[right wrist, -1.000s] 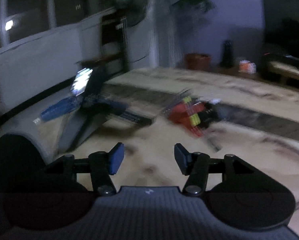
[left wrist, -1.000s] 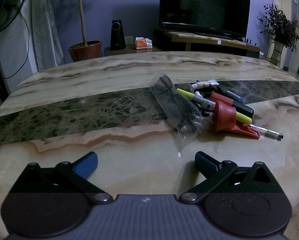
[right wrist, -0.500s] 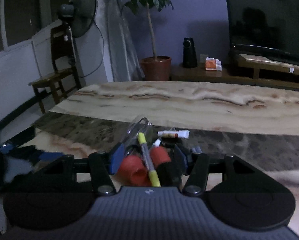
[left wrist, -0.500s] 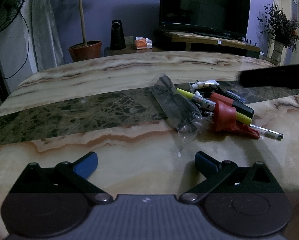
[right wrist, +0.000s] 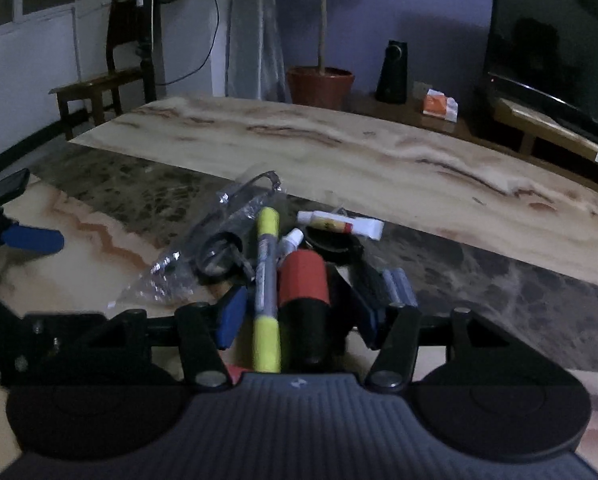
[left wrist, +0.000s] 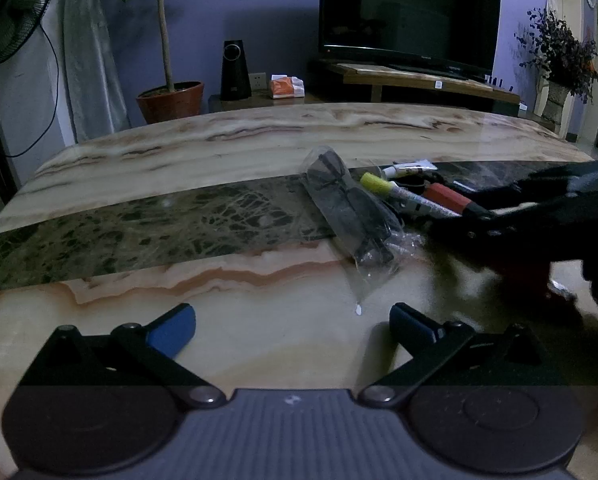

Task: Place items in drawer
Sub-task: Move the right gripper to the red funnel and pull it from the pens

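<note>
Stationery lies in a small heap on the marble table (left wrist: pixel 227 152), across the dark green band that runs through its pale top. In the left wrist view the heap sits right of centre: a clear plastic bag (left wrist: pixel 349 210) with dark glasses inside, a yellow-capped marker (left wrist: pixel 403 194) beside it, a small white tube (left wrist: pixel 409 168) behind, and a red-and-black item (left wrist: pixel 447 196) at the right. The left gripper (left wrist: pixel 293 326) hovers over bare tabletop short of the heap, its blue pads spread wide with nothing between them. The right gripper (left wrist: pixel 499 216) reaches in from the right edge of that view as a dark, blurred shape over the right part of the heap. Its own camera shows the right gripper (right wrist: pixel 297 314) partly open, jaws straddling the yellow-capped marker (right wrist: pixel 266 280) and the red-and-black item (right wrist: pixel 303 292); both run lengthwise between the blue pads, but whether the pads press on them cannot be told. The clear plastic bag (right wrist: pixel 219 240) lies just left of the left pad, the white tube (right wrist: pixel 341 224) and a black round piece (right wrist: pixel 331 242) lie beyond the tips, and a grey-blue ridged item (right wrist: pixel 397 286) rests just outside the right finger. A blue pad of the left gripper (right wrist: pixel 31 240) shows at the left edge. No drawer shows in either view.
</note>
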The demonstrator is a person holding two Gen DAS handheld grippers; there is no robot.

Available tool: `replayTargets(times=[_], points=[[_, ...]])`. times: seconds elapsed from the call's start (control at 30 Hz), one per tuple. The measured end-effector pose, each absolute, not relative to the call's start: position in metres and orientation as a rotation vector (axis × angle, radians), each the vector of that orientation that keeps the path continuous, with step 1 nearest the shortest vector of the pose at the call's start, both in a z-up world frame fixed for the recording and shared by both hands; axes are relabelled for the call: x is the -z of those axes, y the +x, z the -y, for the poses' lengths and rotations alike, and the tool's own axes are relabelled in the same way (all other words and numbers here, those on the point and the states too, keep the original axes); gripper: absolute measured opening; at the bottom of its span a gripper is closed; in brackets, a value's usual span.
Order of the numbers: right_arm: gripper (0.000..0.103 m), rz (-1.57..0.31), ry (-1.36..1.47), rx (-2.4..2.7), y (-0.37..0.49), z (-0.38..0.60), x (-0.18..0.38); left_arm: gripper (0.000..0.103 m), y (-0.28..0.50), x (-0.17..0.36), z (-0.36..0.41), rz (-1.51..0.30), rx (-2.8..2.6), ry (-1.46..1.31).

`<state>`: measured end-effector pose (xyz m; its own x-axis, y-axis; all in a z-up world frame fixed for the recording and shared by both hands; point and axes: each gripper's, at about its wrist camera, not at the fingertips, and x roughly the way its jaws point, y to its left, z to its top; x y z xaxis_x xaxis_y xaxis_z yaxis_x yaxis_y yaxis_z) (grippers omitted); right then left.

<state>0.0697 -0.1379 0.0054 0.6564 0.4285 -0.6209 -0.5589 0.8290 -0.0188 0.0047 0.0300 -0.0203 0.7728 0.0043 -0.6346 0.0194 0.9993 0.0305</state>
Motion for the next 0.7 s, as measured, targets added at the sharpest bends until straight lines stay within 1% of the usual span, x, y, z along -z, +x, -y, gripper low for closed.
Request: replayTargets(times=[0.27,0.37,0.47,0.57,0.63,0.7], points=[[0.059,-0.665,-0.175,-0.524,0.063,0.176,-0.022,0.103,0.005,0.02,-0.03,-0.688,0.008,0.036],[0.059,-0.628,-0.13,-0.527,0.055,0.195,-0.043,0.103,0.004,0.02,-0.03,-0.688,0.008,0.036],[0.063,-0.603,-0.097,-0.524,0.046,0.216,-0.062,0.103,0.005,0.02,-0.03,-0.688,0.008,0.036],[0.066,-0.626,-0.005,-0.525,0.034,0.239,-0.061,0.103,0.005,0.02,-0.03,-0.688,0.008,0.036],[0.067,-0.706,0.036,-0.522,0.034,0.246,-0.053,0.103,0.005,0.02,-0.03,-0.688,0.008,0.036],[0.067,-0.753,-0.01,-0.507,0.033,0.242,-0.048,0.103,0.005,0.02,-0.03,-0.688,0.008,0.036]])
